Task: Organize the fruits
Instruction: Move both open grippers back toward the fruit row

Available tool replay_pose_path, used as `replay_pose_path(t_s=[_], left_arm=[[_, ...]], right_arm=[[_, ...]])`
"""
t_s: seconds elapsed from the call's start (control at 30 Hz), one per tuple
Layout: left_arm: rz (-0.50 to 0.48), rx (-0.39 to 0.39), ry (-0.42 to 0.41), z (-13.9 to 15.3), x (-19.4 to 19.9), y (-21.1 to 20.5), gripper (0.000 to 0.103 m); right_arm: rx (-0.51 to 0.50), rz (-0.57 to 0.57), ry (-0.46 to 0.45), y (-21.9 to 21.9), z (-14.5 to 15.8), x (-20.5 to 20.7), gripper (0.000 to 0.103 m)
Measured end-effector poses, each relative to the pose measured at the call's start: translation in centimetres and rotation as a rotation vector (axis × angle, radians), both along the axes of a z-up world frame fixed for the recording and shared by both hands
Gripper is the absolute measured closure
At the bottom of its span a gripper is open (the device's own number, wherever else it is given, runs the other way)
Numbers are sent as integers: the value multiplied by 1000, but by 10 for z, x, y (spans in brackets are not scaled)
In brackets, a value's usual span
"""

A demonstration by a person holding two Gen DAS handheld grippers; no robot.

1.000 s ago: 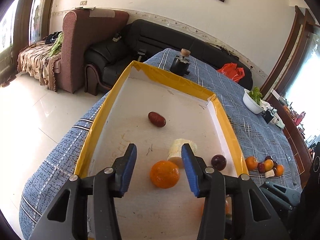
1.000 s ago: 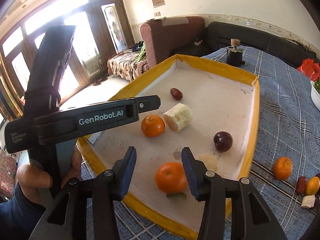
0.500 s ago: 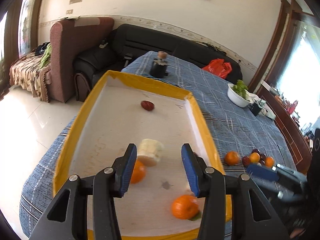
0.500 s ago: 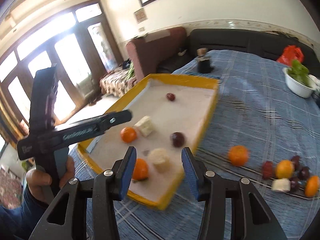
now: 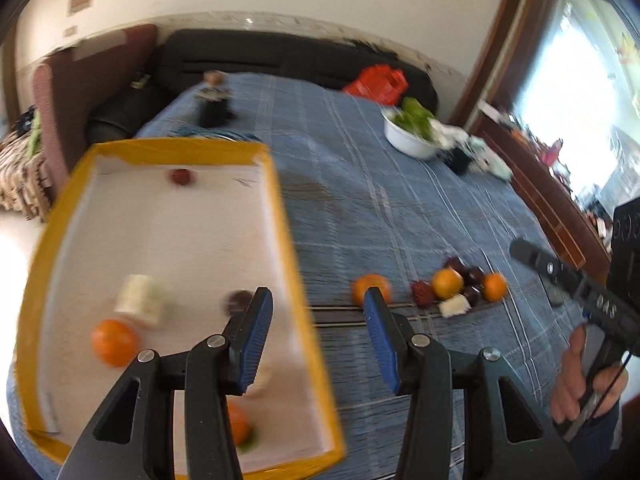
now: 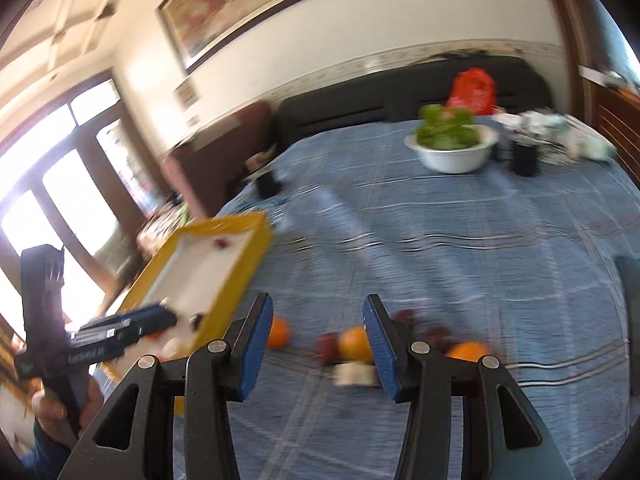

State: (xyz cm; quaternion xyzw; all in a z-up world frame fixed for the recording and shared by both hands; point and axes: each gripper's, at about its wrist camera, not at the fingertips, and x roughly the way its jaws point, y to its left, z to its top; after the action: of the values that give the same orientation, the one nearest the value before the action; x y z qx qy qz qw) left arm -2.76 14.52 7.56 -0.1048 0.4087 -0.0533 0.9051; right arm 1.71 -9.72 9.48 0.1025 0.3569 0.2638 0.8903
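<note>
Orange round fruits: we count three (image 5: 447,283) in the loose cluster on the blue checked tablecloth (image 5: 360,200), two more (image 5: 114,342) in the yellow-rimmed white tray (image 5: 288,240). Our left gripper (image 5: 316,320) and right gripper (image 6: 316,338) both hang partly open, holding and touching nothing.

You have on the worktop's blue checked cloth (image 5: 360,208): a white bowl of greens (image 5: 410,136), a dark bottle with a cork top (image 5: 214,100), a small black cup (image 6: 525,158). Behind it you see a black sofa (image 5: 260,56), a red bag (image 5: 378,82), a framed painting (image 6: 248,0).
</note>
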Motion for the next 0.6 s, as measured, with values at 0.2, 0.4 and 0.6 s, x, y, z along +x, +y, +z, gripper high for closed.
replay_pose_path(t_s=[0.2,0.4,0.6], left_arm=[[-51,32,72,-17,36,-43,57],[-33,112,111,-34,55,-62,57],[-6,186,144,-51,64,-72,58]], right_arm=[[119,-113,96,-52,-26,18,52],[115,-153,86,-63,-22,14,52],[116,-167,74,-68,-19,11,52]])
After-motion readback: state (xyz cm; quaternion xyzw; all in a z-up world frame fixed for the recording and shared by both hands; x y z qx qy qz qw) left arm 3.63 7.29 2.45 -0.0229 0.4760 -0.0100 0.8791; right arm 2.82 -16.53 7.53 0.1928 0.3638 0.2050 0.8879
